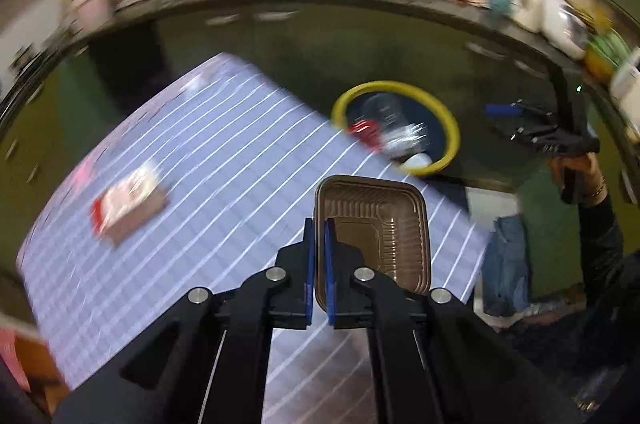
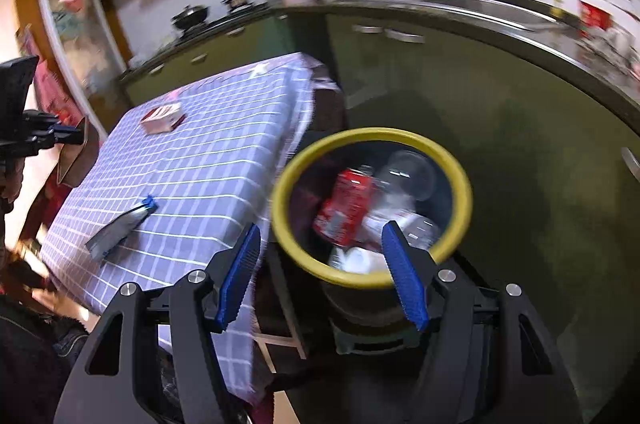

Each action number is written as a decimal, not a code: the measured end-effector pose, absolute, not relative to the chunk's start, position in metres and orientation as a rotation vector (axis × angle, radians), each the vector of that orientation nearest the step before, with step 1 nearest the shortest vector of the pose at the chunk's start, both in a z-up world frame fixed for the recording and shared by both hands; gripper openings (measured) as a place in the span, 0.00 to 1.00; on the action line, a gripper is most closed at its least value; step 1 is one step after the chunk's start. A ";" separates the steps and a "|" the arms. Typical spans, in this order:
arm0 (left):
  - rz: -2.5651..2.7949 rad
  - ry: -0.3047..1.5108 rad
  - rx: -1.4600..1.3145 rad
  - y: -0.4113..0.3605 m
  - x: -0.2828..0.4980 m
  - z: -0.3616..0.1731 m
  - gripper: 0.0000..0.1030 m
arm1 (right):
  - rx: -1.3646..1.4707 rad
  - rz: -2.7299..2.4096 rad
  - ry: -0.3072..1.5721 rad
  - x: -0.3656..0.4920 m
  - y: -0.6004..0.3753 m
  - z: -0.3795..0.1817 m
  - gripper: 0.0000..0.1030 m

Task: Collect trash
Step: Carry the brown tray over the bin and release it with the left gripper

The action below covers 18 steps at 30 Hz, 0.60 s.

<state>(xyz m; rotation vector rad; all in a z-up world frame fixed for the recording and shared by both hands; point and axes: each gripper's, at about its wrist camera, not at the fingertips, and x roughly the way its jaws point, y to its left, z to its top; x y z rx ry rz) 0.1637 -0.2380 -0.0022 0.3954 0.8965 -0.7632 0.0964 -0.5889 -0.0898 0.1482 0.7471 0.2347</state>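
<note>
My left gripper (image 1: 319, 224) is shut on the rim of a brown plastic tray (image 1: 380, 228) and holds it above the checked tablecloth (image 1: 224, 160). The tray also shows edge-on at the left of the right wrist view (image 2: 78, 154). A yellow-rimmed bin (image 1: 448, 128) beyond the table edge holds a red can (image 2: 346, 204), a clear cup (image 2: 412, 172) and white wrappers. My right gripper (image 2: 322, 236) is open and empty, just above the bin's near rim (image 2: 280, 192). A red and white carton (image 1: 128, 200) lies on the table, also in the right wrist view (image 2: 162, 118).
A grey wrapper with a blue tip (image 2: 120, 226) lies on the table (image 2: 208, 152). Green kitchen cabinets (image 2: 500, 96) and a counter with a sink (image 2: 472, 4) curve behind the bin. The right gripper and hand show at the right of the left wrist view (image 1: 552, 136).
</note>
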 end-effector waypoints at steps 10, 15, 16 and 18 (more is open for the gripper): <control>-0.950 0.925 0.486 -0.399 0.222 -0.041 0.04 | 0.260 0.105 0.748 0.047 -0.651 -0.105 0.61; -0.942 0.955 0.505 -0.446 0.244 -0.074 0.05 | 0.295 0.074 0.752 0.037 -0.665 -0.112 0.61; -0.938 0.968 0.501 -0.455 0.250 -0.083 0.05 | 0.300 0.072 0.753 0.036 -0.667 -0.113 0.61; -0.920 0.976 0.496 -0.459 0.257 -0.091 0.08 | 0.304 0.073 0.754 0.036 -0.667 -0.115 0.61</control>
